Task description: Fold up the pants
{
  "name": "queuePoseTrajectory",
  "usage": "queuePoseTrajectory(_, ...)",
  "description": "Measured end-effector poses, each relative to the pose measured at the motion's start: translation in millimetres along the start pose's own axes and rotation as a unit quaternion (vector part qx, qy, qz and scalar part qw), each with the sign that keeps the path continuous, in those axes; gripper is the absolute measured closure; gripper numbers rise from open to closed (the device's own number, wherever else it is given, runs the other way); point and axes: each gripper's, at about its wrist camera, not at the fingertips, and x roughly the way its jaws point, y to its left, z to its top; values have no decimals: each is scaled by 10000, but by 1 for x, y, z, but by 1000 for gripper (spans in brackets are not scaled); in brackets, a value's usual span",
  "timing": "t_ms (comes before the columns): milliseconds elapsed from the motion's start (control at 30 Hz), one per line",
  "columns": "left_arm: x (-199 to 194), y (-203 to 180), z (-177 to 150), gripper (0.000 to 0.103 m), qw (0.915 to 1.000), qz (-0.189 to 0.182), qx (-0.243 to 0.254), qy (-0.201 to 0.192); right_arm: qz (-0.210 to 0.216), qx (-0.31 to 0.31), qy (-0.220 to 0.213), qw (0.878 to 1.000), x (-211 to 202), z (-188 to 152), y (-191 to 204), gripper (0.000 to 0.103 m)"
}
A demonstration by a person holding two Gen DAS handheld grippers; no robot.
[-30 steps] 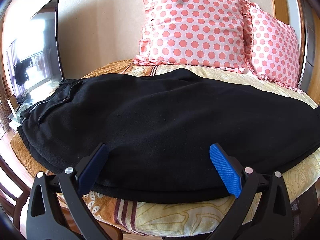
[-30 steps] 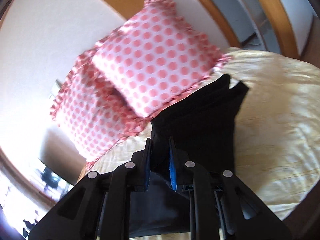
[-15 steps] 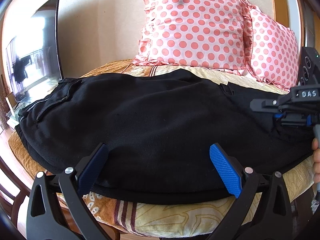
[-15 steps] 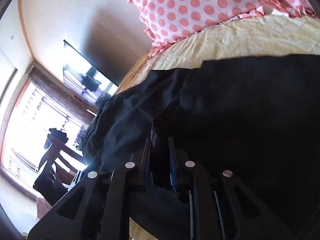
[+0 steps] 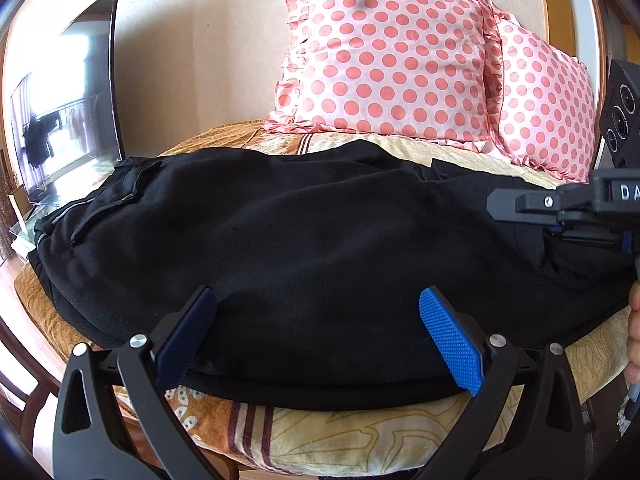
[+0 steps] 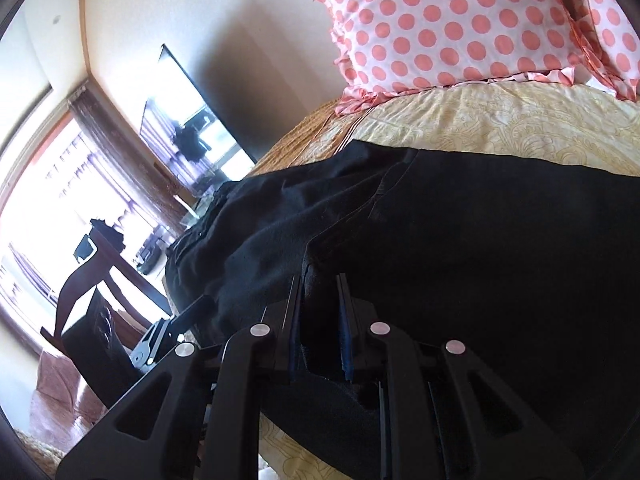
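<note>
Black pants (image 5: 304, 248) lie lengthwise across the bed, waistband at the left, the leg end doubled over on the right. My left gripper (image 5: 320, 328) stands open at the near edge, its blue pads (image 5: 450, 338) resting on the cloth with nothing pinched. My right gripper (image 6: 320, 312) is shut on a thick fold of the pants (image 6: 460, 264), the cloth bunched between its pads. In the left wrist view the right gripper (image 5: 560, 228) sits low over the right end of the pants, with a hand (image 5: 634, 336) at the frame's edge.
Two pink polka-dot pillows (image 5: 392, 64) lean against the wall at the head of the bed (image 5: 360, 436), which has a yellow patterned cover. A television (image 5: 68, 120) stands at the left. A dark wooden chair (image 6: 100, 280) and a bright window lie beyond the bed's left end.
My right gripper has carried the leg end of the pants leftward over the rest, coming into the left wrist view and settling lower. The left gripper has stayed put and open.
</note>
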Motion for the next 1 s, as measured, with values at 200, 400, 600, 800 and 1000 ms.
queuePoseTrajectory(200, 0, 0, 1, 2, 10000, -29, -17, 19, -223, -228, 147, 9994, 9, -15, 3, 87)
queuePoseTrajectory(400, -11, 4, 3, 2, 9996, -242, -64, -91, -367, -317, 243, 9985, 12, -21, 5, 84)
queuePoseTrajectory(600, -45, 13, 7, 2, 9981, 222, 106, -565, 16, -661, 219, 9976, -1, -29, 23, 59)
queuePoseTrajectory(800, -64, 41, 8, 2, 9960, 493, -261, -699, -1260, -1050, -341, 9859, -12, -14, 30, 60)
queuePoseTrajectory(1000, -70, 72, 5, 2, 9931, 827, -599, -583, -2274, -1913, 74, 9548, 22, -34, 48, 62)
